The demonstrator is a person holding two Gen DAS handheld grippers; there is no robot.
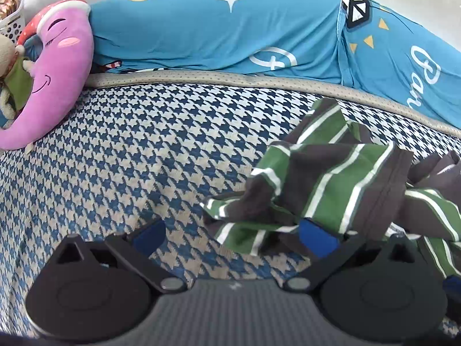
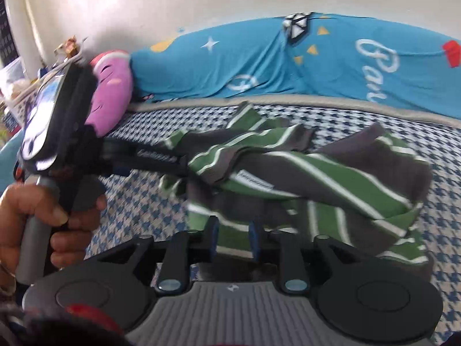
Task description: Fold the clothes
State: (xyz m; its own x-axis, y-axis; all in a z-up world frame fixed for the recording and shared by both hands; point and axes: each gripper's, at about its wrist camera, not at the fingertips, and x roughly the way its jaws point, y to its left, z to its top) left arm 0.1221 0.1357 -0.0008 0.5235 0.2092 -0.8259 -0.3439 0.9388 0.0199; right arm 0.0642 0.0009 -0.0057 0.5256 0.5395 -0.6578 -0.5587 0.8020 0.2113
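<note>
1. The garment (image 1: 331,178) – green, grey and white striped – lay crumpled on the houndstooth mattress (image 1: 129,144), near the blue cover (image 1: 201,28) along the wall. No fold was visible in it; the task was judged to be at its opening step, gathering and spreading.

2. The left gripper (image 1: 233,238) stood released, jaws wide. Its right pad (image 1: 317,239) lay under or against the cloth's near edge; the left pad (image 1: 149,236) sat over bare mattress. Nothing was clamped.

3. The right gripper (image 2: 233,236) had its jaws partly apart, with striped cloth lying between and just beyond the pads (image 2: 253,236). Blur prevented a firm reading, but the pads did not appear to press on the fabric – judged a loose gap, not a hold.

4. In the right wrist view, a hand (image 2: 43,219) held the left gripper's handle, with its fingers reaching into the cloth's left end.

5. A pink plush (image 1: 57,66) rested at the mattress's far left, well apart from the garment.

6. Next move, as judged: each gripper must find a distinct edge or corner, close firmly, then draw the cloth flat before any fold.
</note>
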